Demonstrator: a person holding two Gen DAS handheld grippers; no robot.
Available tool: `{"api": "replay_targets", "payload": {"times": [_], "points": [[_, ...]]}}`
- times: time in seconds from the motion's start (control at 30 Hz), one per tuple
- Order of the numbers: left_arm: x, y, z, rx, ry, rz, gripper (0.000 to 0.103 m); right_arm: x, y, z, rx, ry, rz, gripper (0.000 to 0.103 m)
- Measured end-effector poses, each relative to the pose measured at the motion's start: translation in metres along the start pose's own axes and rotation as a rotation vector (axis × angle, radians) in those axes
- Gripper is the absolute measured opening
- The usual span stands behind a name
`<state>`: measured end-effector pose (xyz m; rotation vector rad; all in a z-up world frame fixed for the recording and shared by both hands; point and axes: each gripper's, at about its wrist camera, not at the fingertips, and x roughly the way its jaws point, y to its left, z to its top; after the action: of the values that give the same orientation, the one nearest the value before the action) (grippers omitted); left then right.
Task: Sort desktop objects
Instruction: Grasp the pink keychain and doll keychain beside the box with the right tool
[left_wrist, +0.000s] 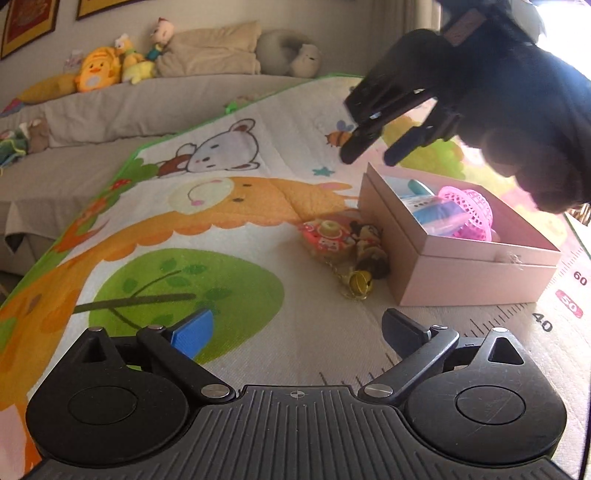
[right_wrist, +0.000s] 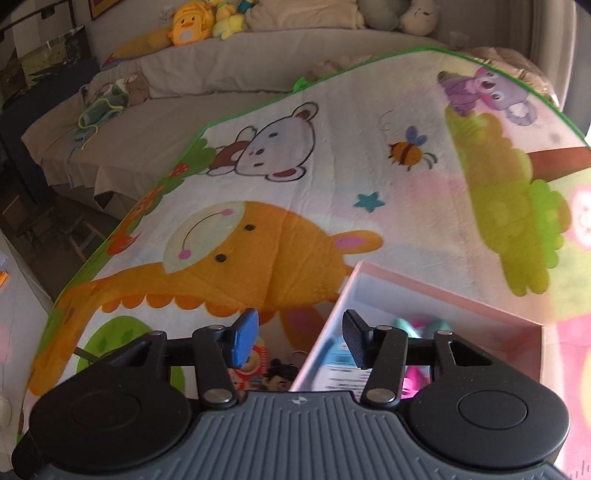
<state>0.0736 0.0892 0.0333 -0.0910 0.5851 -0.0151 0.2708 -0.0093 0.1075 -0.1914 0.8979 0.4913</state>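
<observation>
A pink box (left_wrist: 458, 275) sits on the cartoon play mat (left_wrist: 229, 236) and holds a pink mesh basket (left_wrist: 471, 214) and a blue-and-white packet (left_wrist: 428, 212). A pink toy camera (left_wrist: 327, 236) and a doll keychain with a gold bell (left_wrist: 369, 254) lie on the mat beside the box's left wall. My left gripper (left_wrist: 297, 330) is open and empty, low over the mat in front of the box. My right gripper (left_wrist: 369, 149) hovers open and empty above the box's far corner. In the right wrist view it (right_wrist: 295, 338) is over the box's left wall (right_wrist: 325, 328), with the toy camera (right_wrist: 251, 369) and doll (right_wrist: 280, 376) below.
A grey sofa (left_wrist: 122, 107) with plush toys (left_wrist: 99, 68) and a beige pillow (left_wrist: 210, 50) runs behind the mat. The mat's printed ruler edge (left_wrist: 543, 317) lies right of my left gripper.
</observation>
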Motion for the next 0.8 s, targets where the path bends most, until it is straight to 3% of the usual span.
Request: {"api": "replay_targets", "payload": {"times": [0.03,0.07,0.2,0.23,0.37,0.43,0.6,0.67,0.73,0.8], "points": [[-0.003,0.000,-0.003,-0.003,-0.001,-0.002,0.101,0.011,0.011,0.002,-0.035,0.016,-0.016,0.047],[-0.005,0.001,-0.005,-0.006,0.000,-0.005,0.101,0.023,0.021,0.003,-0.067,0.030,-0.038,0.038],[-0.014,0.004,-0.012,-0.027,-0.020,-0.021,0.102,0.063,0.045,0.004,-0.126,0.091,-0.106,0.027],[-0.016,0.004,-0.012,-0.030,-0.027,-0.024,0.102,0.072,0.047,0.003,-0.137,0.116,-0.120,0.019],[-0.017,0.008,-0.012,-0.050,-0.035,-0.038,0.102,0.085,0.052,-0.007,-0.167,0.143,-0.151,0.016],[-0.018,0.009,-0.012,-0.058,-0.035,-0.045,0.102,0.080,0.055,-0.014,-0.163,0.170,-0.116,0.016],[-0.021,0.005,-0.015,-0.034,-0.026,-0.075,0.102,0.048,0.068,-0.042,-0.143,0.336,0.105,0.016],[-0.021,0.000,-0.016,-0.005,-0.029,-0.078,0.103,0.023,0.078,-0.042,-0.225,0.261,0.117,0.016],[-0.021,-0.005,-0.017,0.021,-0.028,-0.072,0.103,0.016,0.079,-0.033,-0.248,0.187,0.018,0.016],[-0.022,-0.009,-0.019,0.042,-0.032,-0.064,0.103,0.027,0.071,-0.021,-0.229,0.170,-0.083,0.016]]}}
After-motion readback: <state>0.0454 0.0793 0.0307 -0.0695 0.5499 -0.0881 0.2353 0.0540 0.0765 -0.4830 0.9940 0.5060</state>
